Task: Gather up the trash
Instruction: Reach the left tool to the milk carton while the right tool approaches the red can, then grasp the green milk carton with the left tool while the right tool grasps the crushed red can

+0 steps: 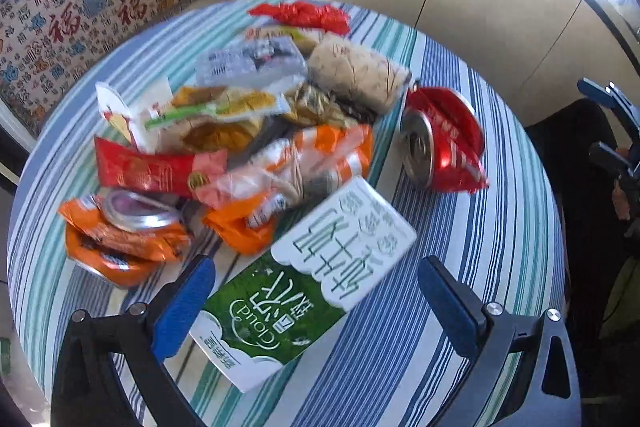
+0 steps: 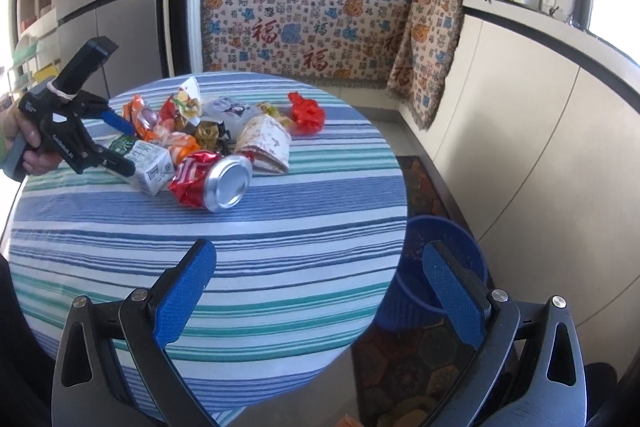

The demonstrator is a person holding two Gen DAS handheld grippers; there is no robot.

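A heap of snack wrappers (image 1: 240,119) (image 2: 192,123) lies on the round striped table (image 1: 500,267) (image 2: 200,227). A green-and-white milk carton (image 1: 304,279) (image 2: 150,167) lies at the near edge of the heap. My left gripper (image 1: 316,263) (image 2: 120,143) is open, with one finger on each side of the carton. A crushed red can (image 1: 440,139) (image 2: 212,183) lies beside it. An orange can (image 1: 120,227) and a red plastic bag (image 1: 304,15) (image 2: 306,113) lie in the heap. My right gripper (image 2: 318,249) hangs open over the table's near edge, holding nothing.
A blue bin (image 2: 460,239) stands on a patterned mat on the floor, right of the table. A rolled paper wrap (image 1: 360,75) (image 2: 268,143) lies by the heap. Cloth-covered counters with pots stand behind the table, and cabinets run along the right. A hand (image 2: 28,139) holds the left gripper.
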